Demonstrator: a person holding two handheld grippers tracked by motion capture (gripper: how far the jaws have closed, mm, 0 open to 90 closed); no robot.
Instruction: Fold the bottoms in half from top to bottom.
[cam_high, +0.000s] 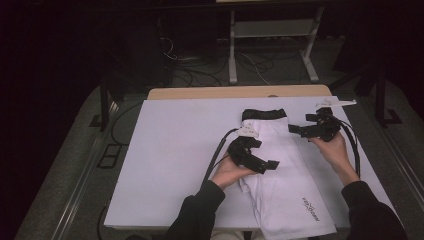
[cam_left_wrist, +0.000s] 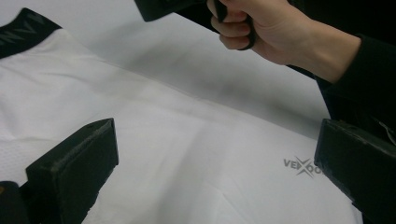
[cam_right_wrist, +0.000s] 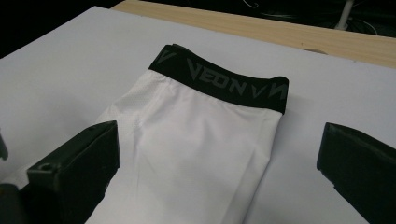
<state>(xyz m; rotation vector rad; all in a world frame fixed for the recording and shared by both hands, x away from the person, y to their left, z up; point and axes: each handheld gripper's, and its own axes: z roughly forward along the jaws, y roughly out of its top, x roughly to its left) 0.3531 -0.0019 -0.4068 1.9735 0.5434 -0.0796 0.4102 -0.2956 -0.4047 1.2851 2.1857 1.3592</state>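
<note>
Toward the desk's (cam_high: 165, 150) right edge, white shorts (cam_high: 280, 170) are lying lengthwise, seemingly half-folded; both the left gripper (cam_high: 260, 156) and right gripper (cam_high: 299, 124) are hovering, jaws apart, further folding remaining.

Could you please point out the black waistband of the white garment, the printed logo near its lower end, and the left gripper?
black waistband (cam_right_wrist: 219, 84): right gripper view, middle of the lettered band.
printed logo (cam_left_wrist: 301, 166): left gripper view, on the grey lettering.
left gripper (cam_high: 260, 152): high view, between its open jaws above the white garment (cam_high: 285, 185).
</note>
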